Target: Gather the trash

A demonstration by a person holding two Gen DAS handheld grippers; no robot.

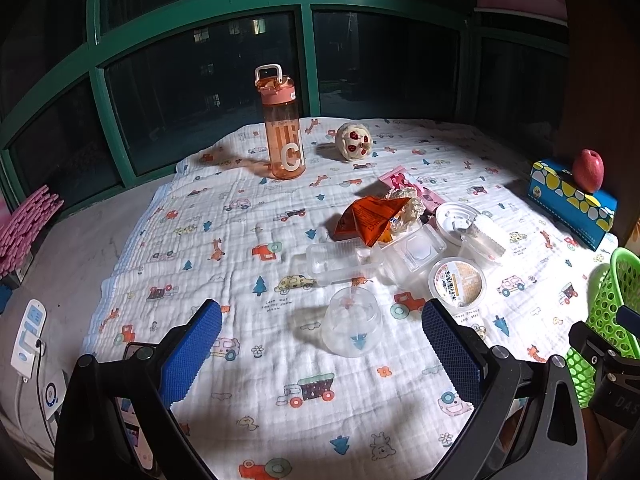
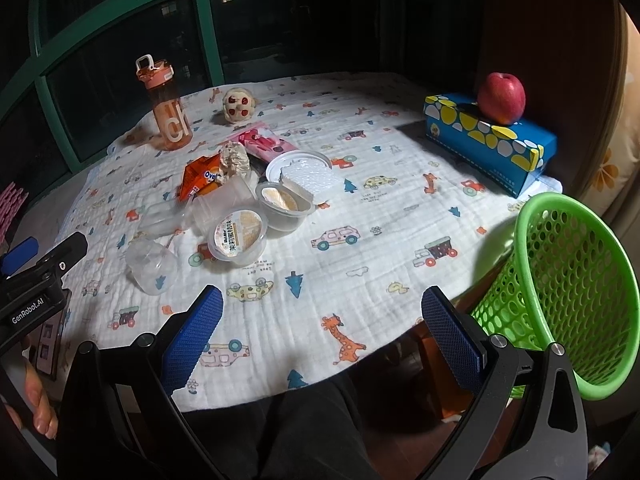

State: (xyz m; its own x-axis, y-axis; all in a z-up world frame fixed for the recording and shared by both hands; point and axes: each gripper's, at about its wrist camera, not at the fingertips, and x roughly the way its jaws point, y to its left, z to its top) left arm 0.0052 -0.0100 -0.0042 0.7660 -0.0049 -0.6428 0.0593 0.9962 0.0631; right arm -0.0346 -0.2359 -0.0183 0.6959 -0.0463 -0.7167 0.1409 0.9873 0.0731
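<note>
A pile of trash lies mid-table: an orange snack wrapper point(image 1: 372, 218) point(image 2: 202, 180), a pink wrapper point(image 2: 262, 142), clear plastic trays point(image 1: 340, 260), a white lid point(image 1: 456, 216), a labelled pudding cup point(image 1: 457, 283) point(image 2: 239, 236) and a clear empty cup point(image 1: 352, 326) point(image 2: 152, 266) on its side. My left gripper point(image 1: 322, 320) is open, just in front of the clear cup. My right gripper point(image 2: 322, 308) is open and empty over the table's near edge. A green mesh basket point(image 2: 572, 292) point(image 1: 608, 312) stands at the right.
An orange water bottle point(image 1: 282, 132), a small plush toy point(image 1: 354, 142) and a blue tissue box point(image 2: 492, 144) with a red apple point(image 2: 501, 98) on it stand on the patterned cloth point(image 2: 360, 216). A window point(image 1: 200, 92) is behind. A power strip point(image 1: 28, 336) lies at left.
</note>
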